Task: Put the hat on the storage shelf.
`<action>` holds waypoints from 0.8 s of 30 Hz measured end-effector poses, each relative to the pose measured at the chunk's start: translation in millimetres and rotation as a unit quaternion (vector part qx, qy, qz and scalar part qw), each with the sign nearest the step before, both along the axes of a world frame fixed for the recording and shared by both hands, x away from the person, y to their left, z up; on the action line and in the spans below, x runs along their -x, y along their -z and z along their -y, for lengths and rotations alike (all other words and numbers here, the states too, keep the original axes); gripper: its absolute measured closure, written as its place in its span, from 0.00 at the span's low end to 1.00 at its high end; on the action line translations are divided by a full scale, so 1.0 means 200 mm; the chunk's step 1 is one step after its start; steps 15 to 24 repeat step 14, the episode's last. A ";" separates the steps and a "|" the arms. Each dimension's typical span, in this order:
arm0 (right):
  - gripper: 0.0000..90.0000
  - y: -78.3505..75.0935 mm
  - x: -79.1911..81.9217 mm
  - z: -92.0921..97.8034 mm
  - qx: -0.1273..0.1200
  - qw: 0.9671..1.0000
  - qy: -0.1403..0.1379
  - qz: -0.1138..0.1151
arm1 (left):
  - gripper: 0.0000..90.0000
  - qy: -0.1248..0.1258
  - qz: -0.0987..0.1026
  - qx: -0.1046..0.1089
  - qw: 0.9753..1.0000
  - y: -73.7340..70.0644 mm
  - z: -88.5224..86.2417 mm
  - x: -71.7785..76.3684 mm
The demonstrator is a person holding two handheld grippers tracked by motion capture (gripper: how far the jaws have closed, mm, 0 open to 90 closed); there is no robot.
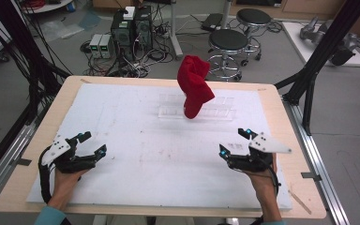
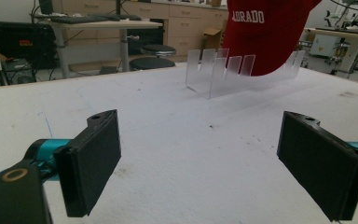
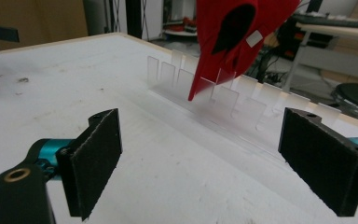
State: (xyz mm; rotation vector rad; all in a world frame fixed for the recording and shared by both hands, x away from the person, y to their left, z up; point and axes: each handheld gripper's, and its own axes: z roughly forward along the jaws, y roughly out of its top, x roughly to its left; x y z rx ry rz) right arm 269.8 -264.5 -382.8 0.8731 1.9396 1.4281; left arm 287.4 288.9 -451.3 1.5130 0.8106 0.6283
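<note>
Red cap (image 1: 195, 86) propped upright in clear rack (image 1: 218, 108), far-centre of table (image 1: 23, 140). Left gripper (image 1: 90, 143) and right gripper (image 1: 235, 142) both wide, empty, near edge. Prob. next: approach w/ both, pinch brim low, lift straight to avoid tipping rack.

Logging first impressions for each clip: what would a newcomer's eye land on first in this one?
The red baseball cap stands out at once, propped upright in a clear acrylic slotted rack toward the far side of the white table mat; part of its white lettering shows in the left gripper view. Next come the two hand-held grippers, the left gripper and right gripper, both open and empty near the table's front edge.
</note>
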 end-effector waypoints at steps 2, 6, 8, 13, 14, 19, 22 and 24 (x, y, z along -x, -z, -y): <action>0.14 0.07 0.03 0.02 -0.011 1.000 0.007 0.016 | 0.15 -0.001 0.000 -0.001 1.000 0.00 0.00 0.00; 0.14 0.19 0.06 0.03 -0.022 0.999 0.028 0.028 | 0.15 -0.002 0.003 -0.002 1.000 0.00 0.00 0.00; 0.13 0.23 0.07 0.04 -0.029 0.998 0.036 0.036 | 0.15 -0.002 0.004 -0.003 1.000 0.00 0.00 0.00; 0.13 0.25 0.05 0.01 -0.013 0.999 0.046 0.018 | 0.15 -0.003 0.005 -0.005 1.000 0.00 0.00 0.00; 0.13 0.25 0.05 0.01 -0.018 0.999 0.046 0.021 | 0.15 -0.003 0.004 -0.005 1.000 0.00 0.00 0.00; 0.13 0.25 0.05 0.01 -0.018 0.999 0.046 0.021 | 0.15 -0.003 0.004 -0.005 1.000 0.00 0.00 0.00; 0.13 0.25 0.05 0.01 -0.018 0.999 0.046 0.021 | 0.15 -0.003 0.004 -0.005 1.000 0.00 0.00 0.00; 0.13 0.25 0.05 0.01 -0.018 0.999 0.046 0.021 | 0.15 -0.003 0.004 -0.005 1.000 0.00 0.00 0.00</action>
